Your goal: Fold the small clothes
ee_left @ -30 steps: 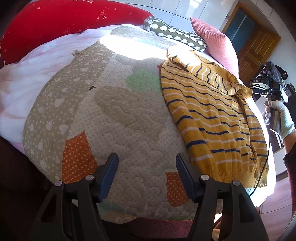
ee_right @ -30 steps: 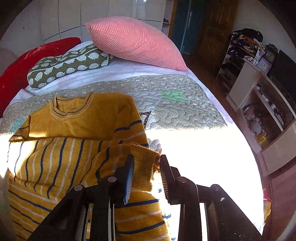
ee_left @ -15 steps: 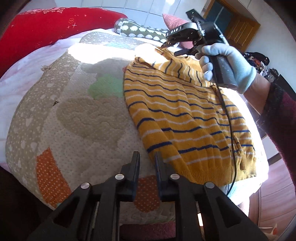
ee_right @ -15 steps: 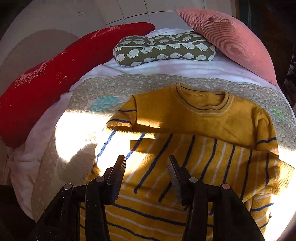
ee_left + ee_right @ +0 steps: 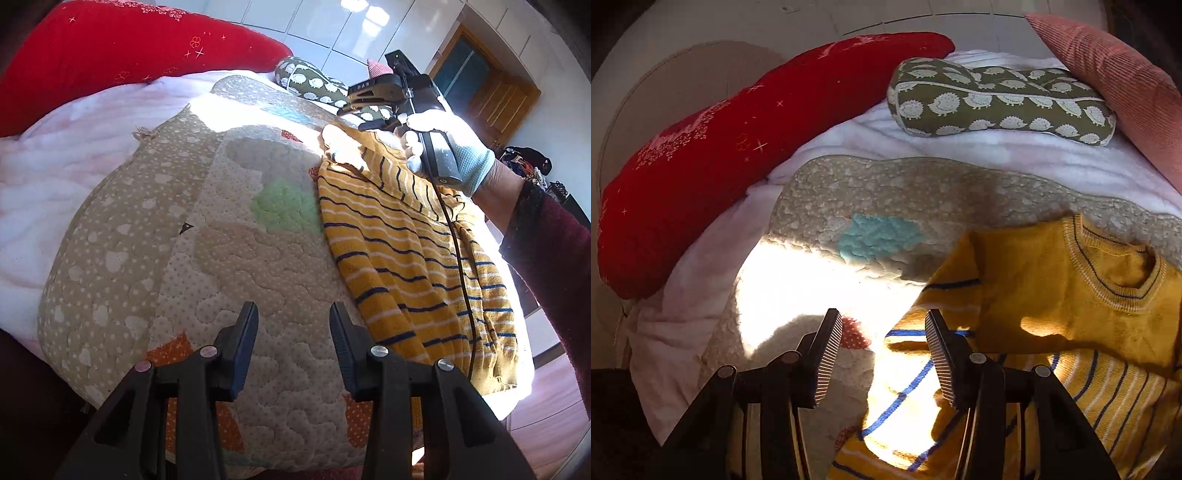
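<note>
Left gripper (image 5: 291,334) sits at 6 o'clock in the left wrist view, jaws spread wide, nothing between them, hovering over the quilt (image 5: 229,258) near its orange patch (image 5: 173,350). Yellow striped sweater (image 5: 413,258) lies flat on the quilt from 1 to 4 o'clock in that view, well apart from the left gripper's fingertips, hem toward the bed edge at 4 o'clock. Right gripper (image 5: 354,114) shows at 1 o'clock there, held by a hand in a white glove (image 5: 447,147), hanging over the sweater's upper corner; its cable (image 5: 461,266) trails down across the stripes. From the right wrist view the right gripper (image 5: 882,354) is also spread apart, gripping nothing, fingertips over the sleeve (image 5: 923,369) edge and the sunlit quilt just beside it; contact with the fabric can't be told. Sweater (image 5: 1052,314) fills 3 to 5 o'clock there, ribbed neckline (image 5: 1115,280) at 3 o'clock, a sleeve lying folded across the striped body. Behind: red bolster (image 5: 738,147) at 10 o'clock, hedgehog-print pillow (image 5: 997,103) at 1 o'clock, pink pillow (image 5: 1119,85) at 2 o'clock touching it. Strong sun patch washes out the quilt at centre.
</note>
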The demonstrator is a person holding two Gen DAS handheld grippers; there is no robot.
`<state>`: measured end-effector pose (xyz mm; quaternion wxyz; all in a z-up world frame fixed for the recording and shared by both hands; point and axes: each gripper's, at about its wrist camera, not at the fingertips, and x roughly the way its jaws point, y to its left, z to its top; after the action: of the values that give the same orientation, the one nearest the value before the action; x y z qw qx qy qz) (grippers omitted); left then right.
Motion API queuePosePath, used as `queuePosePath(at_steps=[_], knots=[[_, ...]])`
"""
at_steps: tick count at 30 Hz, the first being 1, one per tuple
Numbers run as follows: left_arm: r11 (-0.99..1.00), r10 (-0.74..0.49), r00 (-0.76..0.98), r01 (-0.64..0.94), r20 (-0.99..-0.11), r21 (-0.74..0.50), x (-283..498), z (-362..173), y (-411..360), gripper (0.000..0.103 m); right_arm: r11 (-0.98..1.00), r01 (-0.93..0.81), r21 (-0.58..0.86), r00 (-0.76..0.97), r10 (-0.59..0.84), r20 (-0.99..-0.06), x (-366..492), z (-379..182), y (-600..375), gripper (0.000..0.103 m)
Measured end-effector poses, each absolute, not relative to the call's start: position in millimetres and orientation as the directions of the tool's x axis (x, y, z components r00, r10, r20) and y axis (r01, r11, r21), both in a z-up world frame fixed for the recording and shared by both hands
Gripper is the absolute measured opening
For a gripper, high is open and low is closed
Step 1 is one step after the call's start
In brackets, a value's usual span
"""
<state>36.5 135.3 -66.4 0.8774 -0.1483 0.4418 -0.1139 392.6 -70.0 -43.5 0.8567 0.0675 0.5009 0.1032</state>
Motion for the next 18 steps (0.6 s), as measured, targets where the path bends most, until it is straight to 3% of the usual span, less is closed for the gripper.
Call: queuePosePath(at_steps=[2,5,7,8,15,18], knots=[[0.924,-0.346,0.581,0.075,-0.737,-0.374,40,-68,132,0.039,0.981,-0.024,0.192,0.439,0.183,-0.88,404,-62,-91,0.051],[0.918,-0.363,0.562,0.081,-0.743,-0.387,42,-73,130,0.039,0.948,0.005,0.319,0.345,0.298,-0.89,414,-88,-100,0.05],[0.92,-0.358,0.557,0.074,-0.75,-0.385,43,-77,130,0.039,0.938,-0.036,0.346,0.349,0.336,-0.875,417,-89,-88,0.034],[0.918,-0.36,0.554,0.07,-0.751,-0.389,43,-78,132,0.039,0.937,-0.067,0.342,0.339,0.344,-0.875,419,-86,-76,0.009],[0.915,-0.357,0.56,0.051,-0.748,-0.399,39,-77,136,0.039,0.967,-0.201,0.158,0.455,0.235,-0.859,437,-50,-6,0.008],[0.915,-0.353,0.559,0.041,-0.75,-0.401,39,-78,138,0.039,0.966,-0.229,0.122,0.428,0.213,-0.878,444,-58,6,0.01]])
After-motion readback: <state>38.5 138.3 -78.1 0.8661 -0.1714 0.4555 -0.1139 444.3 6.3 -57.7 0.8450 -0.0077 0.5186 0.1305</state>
